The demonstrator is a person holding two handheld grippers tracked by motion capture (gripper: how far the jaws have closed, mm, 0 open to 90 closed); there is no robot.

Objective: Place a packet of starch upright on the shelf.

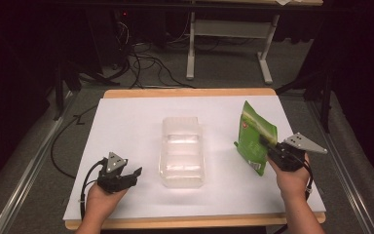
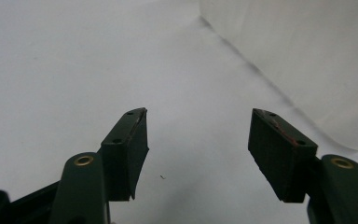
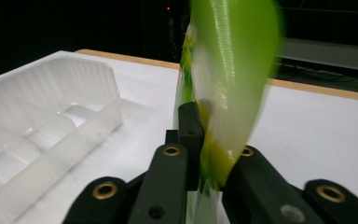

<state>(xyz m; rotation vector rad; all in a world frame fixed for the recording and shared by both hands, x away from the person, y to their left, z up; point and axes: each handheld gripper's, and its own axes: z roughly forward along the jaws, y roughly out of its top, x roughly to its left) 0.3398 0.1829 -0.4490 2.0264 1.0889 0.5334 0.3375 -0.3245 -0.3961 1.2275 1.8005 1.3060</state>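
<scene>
A green snack bag stands lifted off the white table top at the right, pinched near its lower edge by my right gripper. In the right gripper view the bag rises between the two black jaws, which press on it; my right gripper is shut on it. A clear plastic tray with several compartments lies in the middle of the table, empty, and appears to the left in the right gripper view. My left gripper rests near the front left, open, jaws apart over bare white surface.
The white sheet covers a wooden table whose edge shows at front and back. Beyond the table stand a white frame and loose cables on the floor. Dark surroundings on both sides.
</scene>
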